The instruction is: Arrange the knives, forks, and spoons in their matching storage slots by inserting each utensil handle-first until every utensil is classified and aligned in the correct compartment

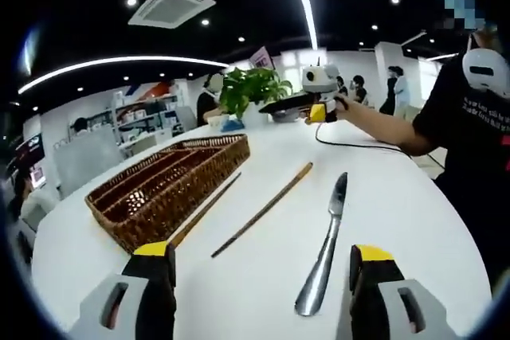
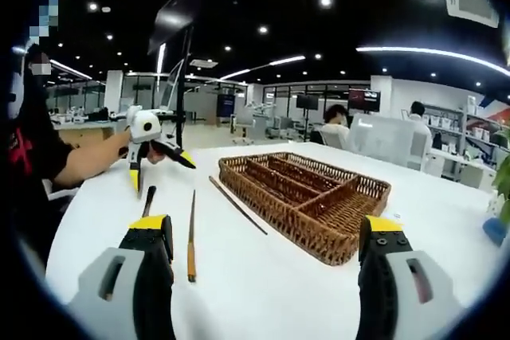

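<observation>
A wide white bench [image 1: 263, 276] takes up most of the room in front of me, rounded at its far edge. On it sits a woven wicker tray [image 2: 307, 201] with long dividers making several slots; from the left gripper view its compartments [image 1: 171, 177] look bare, though the weave makes it hard to be sure. A person in a dark shirt [image 1: 470, 117] stands at the bench's right side in that view.

The left gripper [image 1: 263, 276] hangs over the near edge with its yellow-tipped jaws spread wide, nothing between them. The right gripper [image 2: 267, 244] is likewise wide apart and holding nothing, its jaws framing the tray's near corner.

A table knife [image 1: 323, 256] lies on the bench between the left gripper's jaws, handle near, blade pointing away. Left of it lie two chopsticks: one [image 1: 263, 210] slanting across the open surface, the other [image 1: 205, 210] just beside the tray. A small potted plant [image 1: 251, 89] stands at the far end.
</observation>
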Motion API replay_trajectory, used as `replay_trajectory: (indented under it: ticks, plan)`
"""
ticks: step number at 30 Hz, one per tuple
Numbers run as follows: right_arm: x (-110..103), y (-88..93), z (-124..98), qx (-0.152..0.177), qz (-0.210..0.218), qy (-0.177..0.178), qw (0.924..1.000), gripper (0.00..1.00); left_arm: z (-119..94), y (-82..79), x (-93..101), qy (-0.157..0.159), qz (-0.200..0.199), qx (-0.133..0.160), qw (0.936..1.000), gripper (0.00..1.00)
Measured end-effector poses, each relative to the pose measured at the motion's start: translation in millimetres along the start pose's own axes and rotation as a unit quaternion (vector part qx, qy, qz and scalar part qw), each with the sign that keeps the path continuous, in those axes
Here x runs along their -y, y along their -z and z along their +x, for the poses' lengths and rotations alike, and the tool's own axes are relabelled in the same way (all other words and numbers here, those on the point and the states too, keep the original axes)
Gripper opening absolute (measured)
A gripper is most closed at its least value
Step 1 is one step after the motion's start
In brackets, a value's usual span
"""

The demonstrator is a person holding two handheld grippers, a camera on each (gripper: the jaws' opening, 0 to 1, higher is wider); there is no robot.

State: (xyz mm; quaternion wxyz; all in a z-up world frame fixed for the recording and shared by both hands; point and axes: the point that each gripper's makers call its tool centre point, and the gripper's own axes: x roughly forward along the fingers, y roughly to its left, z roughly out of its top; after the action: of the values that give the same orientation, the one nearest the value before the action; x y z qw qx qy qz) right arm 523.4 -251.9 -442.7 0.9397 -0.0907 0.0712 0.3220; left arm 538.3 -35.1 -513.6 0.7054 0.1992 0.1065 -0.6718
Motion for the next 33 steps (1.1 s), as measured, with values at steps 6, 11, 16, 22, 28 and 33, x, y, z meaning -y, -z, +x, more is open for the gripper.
replay_trajectory:
  ticks: [6, 11, 16, 22, 28, 33]
  plan:
    - [-9, 9.1, 9, -0.018, -0.009, -0.018, 0.9996, 1.00, -2, 4.0, 2.1, 0.010, 0.006, -0.008, 0.9999, 0.84]
    - [-9, 9.3, 9, -0.017, -0.006, -0.023, 0.9996, 1.00, -1, 7.7, 15.7, 0.046, 0.009, -0.019, 0.9987, 0.66]
    - [-16, 9.8, 11, -0.016, -0.006, -0.039, 0.9991, 1.00, 2, 12.3, 29.4, 0.081, 0.012, -0.032, 0.9961, 0.41]
    - [-55, 13.8, 12, -0.028, -0.015, -0.123, 0.9919, 0.91, 7, 9.0, 42.2, 0.112, 0.008, -0.030, 0.9932, 0.22]
    - [-107, 33.0, 12, -0.078, -0.039, -0.222, 0.9710, 0.77, 10, 7.7, 48.5, 0.128, 0.004, -0.031, 0.9912, 0.11]
    - [-132, 55.0, 17, -0.118, -0.062, -0.265, 0.9551, 0.62, 10, 7.5, 49.6, 0.130, 0.003, -0.030, 0.9910, 0.10]
